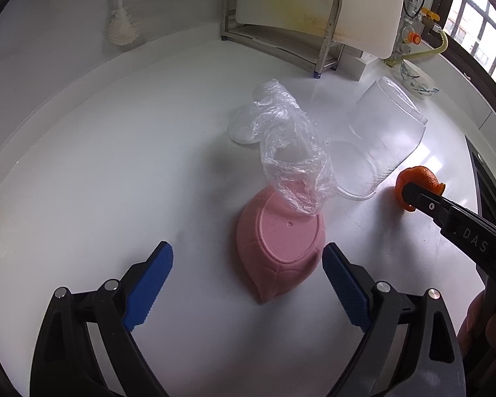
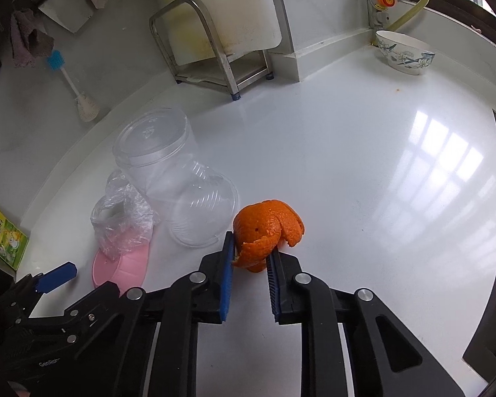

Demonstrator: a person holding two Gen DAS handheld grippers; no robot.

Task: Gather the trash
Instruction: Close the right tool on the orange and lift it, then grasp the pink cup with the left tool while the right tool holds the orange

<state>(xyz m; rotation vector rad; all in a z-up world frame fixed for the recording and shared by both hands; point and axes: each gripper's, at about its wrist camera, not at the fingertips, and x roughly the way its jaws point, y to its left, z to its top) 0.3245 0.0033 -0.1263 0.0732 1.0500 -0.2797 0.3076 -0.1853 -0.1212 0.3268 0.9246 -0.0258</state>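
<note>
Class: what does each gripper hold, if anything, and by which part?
The right gripper pinches the orange peel by its near lower edge. The left gripper is open, holding nothing.

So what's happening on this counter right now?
A person is clearing trash off a white counter with two handheld tools. The right tool is clamped on an orange peel that sits on the counter. The left tool hangs open above an upside-down pink dish with a crumpled clear plastic bag draped over it. Two clear plastic cups lie tipped beside them.
</note>
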